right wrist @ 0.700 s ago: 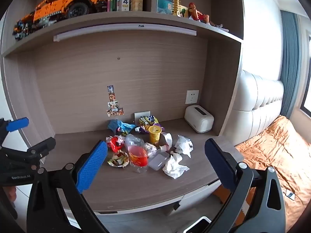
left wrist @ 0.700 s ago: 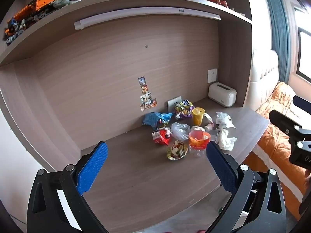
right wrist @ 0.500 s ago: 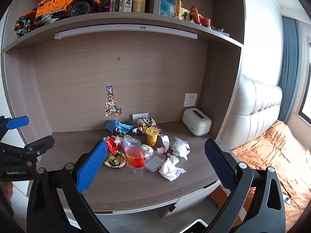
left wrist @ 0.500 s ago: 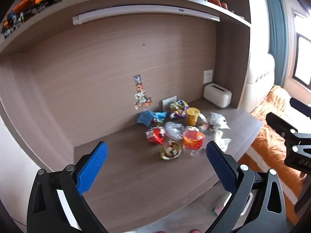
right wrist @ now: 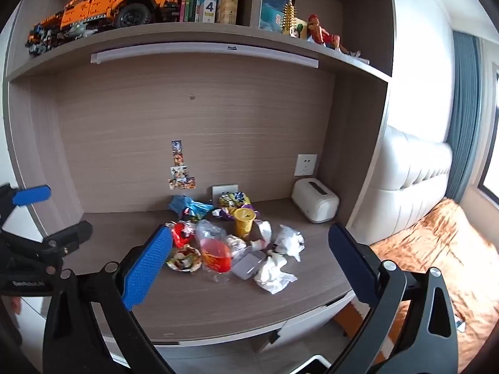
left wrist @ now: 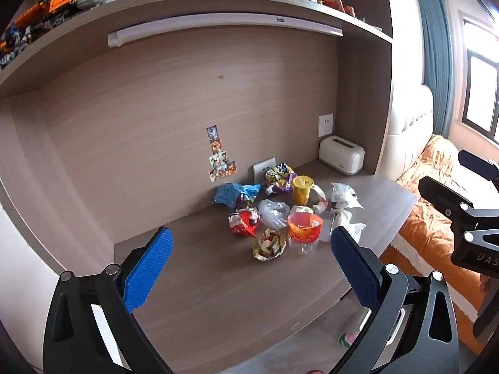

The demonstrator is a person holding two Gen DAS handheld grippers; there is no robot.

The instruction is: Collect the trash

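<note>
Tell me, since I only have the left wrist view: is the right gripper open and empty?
Observer: Yes. The right gripper is open, its pads wide apart with nothing between them.
Operator: What is the greyish thing behind the red cup?
Observer: A flat clear plastic box, lying between the red cup and the crumpled tissue.
Operator: Any bin in sight?
Observer: Only a white rim at the bottom edge, below the desk. I cannot tell whether it is a bin.
</note>
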